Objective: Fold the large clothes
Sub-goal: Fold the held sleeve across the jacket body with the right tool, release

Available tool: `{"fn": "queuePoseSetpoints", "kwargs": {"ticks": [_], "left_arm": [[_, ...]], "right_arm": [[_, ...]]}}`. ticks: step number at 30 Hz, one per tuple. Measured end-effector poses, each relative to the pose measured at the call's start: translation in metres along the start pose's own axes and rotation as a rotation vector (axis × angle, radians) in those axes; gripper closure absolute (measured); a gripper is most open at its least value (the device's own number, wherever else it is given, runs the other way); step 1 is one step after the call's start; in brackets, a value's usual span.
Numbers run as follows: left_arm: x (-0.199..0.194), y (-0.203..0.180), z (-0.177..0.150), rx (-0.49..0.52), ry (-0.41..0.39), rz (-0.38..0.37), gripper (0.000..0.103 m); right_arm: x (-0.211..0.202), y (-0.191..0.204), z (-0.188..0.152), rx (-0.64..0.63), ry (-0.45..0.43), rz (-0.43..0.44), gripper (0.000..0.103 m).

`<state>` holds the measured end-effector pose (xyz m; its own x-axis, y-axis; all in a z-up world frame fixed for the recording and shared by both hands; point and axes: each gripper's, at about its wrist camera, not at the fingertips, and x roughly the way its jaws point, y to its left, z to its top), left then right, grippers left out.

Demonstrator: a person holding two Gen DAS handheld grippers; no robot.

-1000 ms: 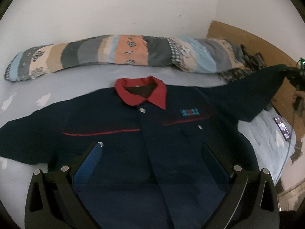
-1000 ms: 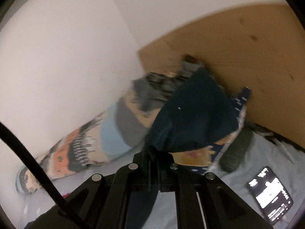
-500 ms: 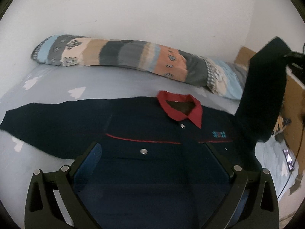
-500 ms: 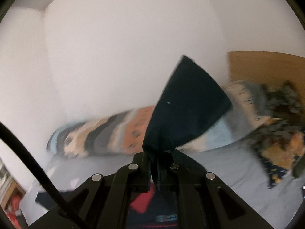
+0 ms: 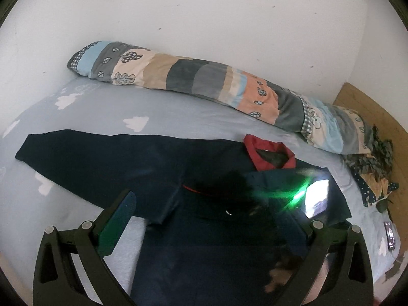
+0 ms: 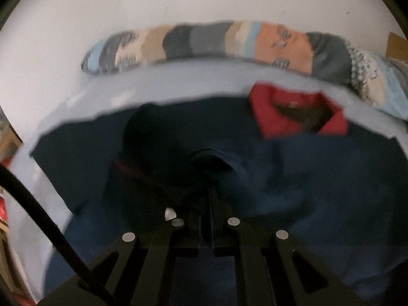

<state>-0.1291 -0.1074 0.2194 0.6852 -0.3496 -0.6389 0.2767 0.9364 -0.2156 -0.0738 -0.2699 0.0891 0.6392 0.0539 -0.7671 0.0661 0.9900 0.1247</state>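
A dark navy jacket with a red collar lies front up on the pale blue bed. Its left sleeve lies stretched out to the left. My left gripper is open and empty, hovering over the jacket's lower body. My right gripper is shut on the jacket's right sleeve, held low over the chest; it shows as a dark blur with a green light in the left wrist view. The jacket and collar fill the right wrist view.
A long patchwork bolster lies along the white wall at the back. Crumpled clothes sit against a wooden board at the right. A phone lies at the bed's right edge.
My right gripper has carried the right sleeve from high in the air at the right, down and leftward across the jacket's chest. The left wrist view has swung to the left.
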Motion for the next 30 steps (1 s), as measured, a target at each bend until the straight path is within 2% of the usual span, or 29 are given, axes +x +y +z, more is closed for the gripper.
{"fn": "queuePoseSetpoints", "kwargs": {"ticks": [2, 4, 5, 6, 7, 8, 10, 13, 15, 18, 19, 21, 23, 25, 26, 28, 30], "left_arm": [[0.001, -0.002, -0.001, 0.011, -0.001, -0.001, 0.0], [0.005, -0.006, 0.001, 0.017, 0.003, -0.002, 0.0], [0.006, -0.007, 0.001, 0.018, 0.007, -0.003, 0.0], [0.007, -0.006, 0.001, 0.017, 0.008, -0.007, 0.0], [0.007, -0.007, 0.001, 0.017, 0.011, -0.01, 0.0], [0.008, -0.006, 0.001, 0.017, 0.013, -0.01, 0.0], [0.009, -0.007, 0.001, 0.015, 0.013, -0.01, 0.0], [0.013, -0.007, -0.001, 0.008, 0.023, -0.016, 0.0], [0.015, -0.009, -0.002, 0.014, 0.033, -0.018, 0.0], [0.019, -0.012, -0.003, 0.03, 0.038, -0.002, 0.0], [0.02, -0.012, -0.003, 0.03, 0.042, 0.0, 0.0], [0.024, -0.012, -0.003, 0.024, 0.052, -0.003, 0.0], [0.028, -0.014, -0.003, 0.027, 0.058, 0.002, 0.0], [0.031, -0.016, -0.004, 0.034, 0.063, 0.006, 0.0], [0.032, -0.015, -0.005, 0.038, 0.065, 0.006, 0.0], [0.033, -0.015, -0.007, 0.053, 0.06, 0.016, 0.0], [0.033, -0.017, -0.007, 0.068, 0.053, 0.03, 0.0]], "right_arm": [[0.011, -0.004, -0.011, 0.015, 0.028, -0.009, 0.089], [0.01, -0.01, -0.011, 0.015, 0.045, 0.028, 0.072], [0.003, -0.013, -0.008, 0.006, 0.073, 0.06, 0.058], [-0.002, -0.016, -0.007, 0.008, 0.09, 0.118, 0.023], [-0.011, -0.019, -0.005, 0.012, 0.091, 0.179, 0.012], [-0.028, -0.024, -0.006, 0.003, 0.058, 0.227, 0.012], [-0.058, -0.029, 0.0, -0.031, 0.0, 0.247, 0.012], [-0.096, -0.054, 0.005, -0.029, -0.099, 0.19, 0.012], [-0.107, -0.094, 0.008, 0.0, -0.108, 0.047, 0.012], [-0.105, -0.153, 0.006, 0.003, -0.057, -0.243, 0.012], [-0.1, -0.172, 0.001, 0.006, -0.031, -0.314, 0.012], [-0.089, -0.209, -0.014, 0.052, 0.028, -0.389, 0.012], [-0.062, -0.24, -0.034, 0.126, 0.14, -0.369, 0.012], [-0.041, -0.255, -0.051, 0.19, 0.212, -0.301, 0.009], [-0.042, -0.259, -0.054, 0.208, 0.186, -0.289, 0.008], [-0.047, -0.257, -0.047, 0.222, 0.198, -0.317, 0.009], [-0.064, -0.246, -0.035, 0.231, 0.132, -0.278, 0.009]]}}
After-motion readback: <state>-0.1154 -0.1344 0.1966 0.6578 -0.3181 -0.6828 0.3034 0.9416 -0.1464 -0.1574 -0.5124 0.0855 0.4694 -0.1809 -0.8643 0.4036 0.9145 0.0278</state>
